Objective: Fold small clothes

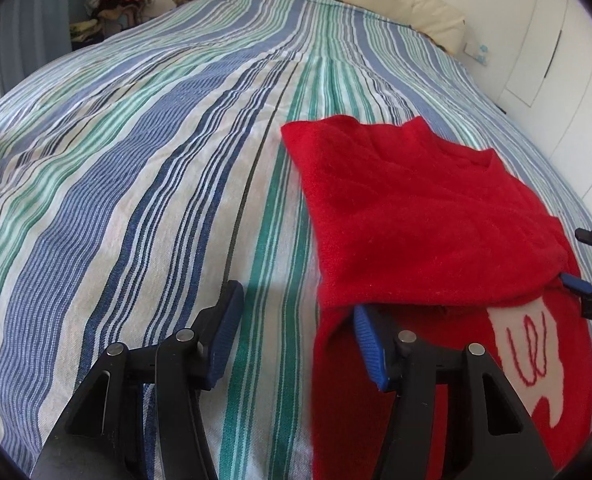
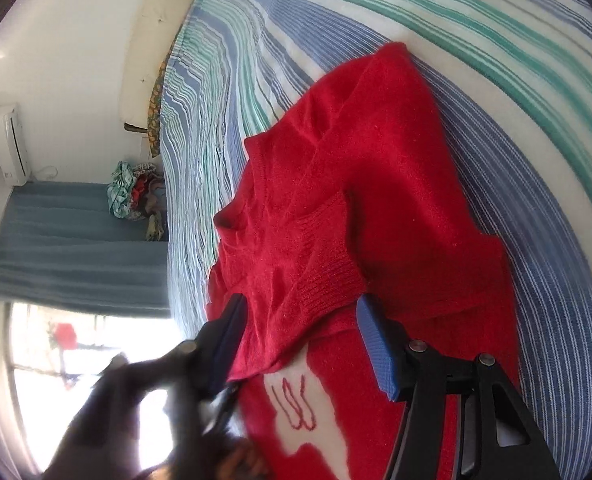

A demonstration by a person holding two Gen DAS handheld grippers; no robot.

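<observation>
On the striped bed (image 1: pixel 144 184) | left gripper (image 1: pixel 296 332) jaws part-open, one pad on the bedspread, the other tucked under the folded edge of the red sweater (image 1: pixel 416 208), nothing pinched | right gripper (image 2: pixel 300 340) part-open astride the ribbed sleeve cuff (image 2: pixel 328 276), pads not pressing | sweater lies folded beside the bed's edge, white motif (image 2: pixel 308 412) showing.

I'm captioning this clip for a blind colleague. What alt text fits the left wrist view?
A partly folded red sweater lies on a blue, green and white striped bedspread, a pale patch with red stitching showing at its near end. The left gripper straddles the sweater's near left edge, jaws apart. The right gripper reaches in at the far right.
</observation>
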